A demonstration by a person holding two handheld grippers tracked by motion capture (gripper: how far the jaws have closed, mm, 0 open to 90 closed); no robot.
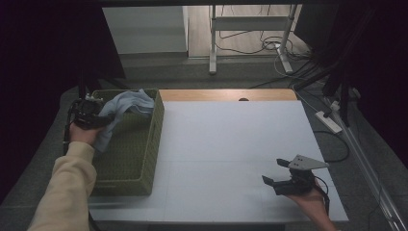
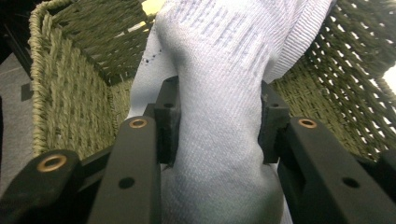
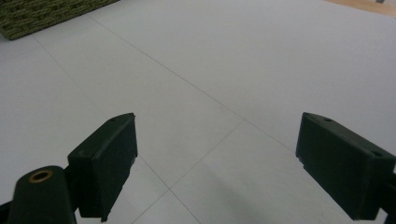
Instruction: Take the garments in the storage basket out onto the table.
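Observation:
A pale blue cloth hangs over the far end of the green woven basket at the table's left. My left gripper is shut on it; in the left gripper view both pads squeeze the ribbed cloth, which bulges between them above the basket's inside. A hand in a cream sleeve holds that gripper at the basket's left rim. My right gripper rests low over the white table at the front right, jaws wide open with nothing between them. Its pads frame bare tabletop.
The basket's corner lies far off in the right gripper view. A wooden strip runs along the table's far edge. Cables and a power strip lie on the floor to the right, with a metal stand behind.

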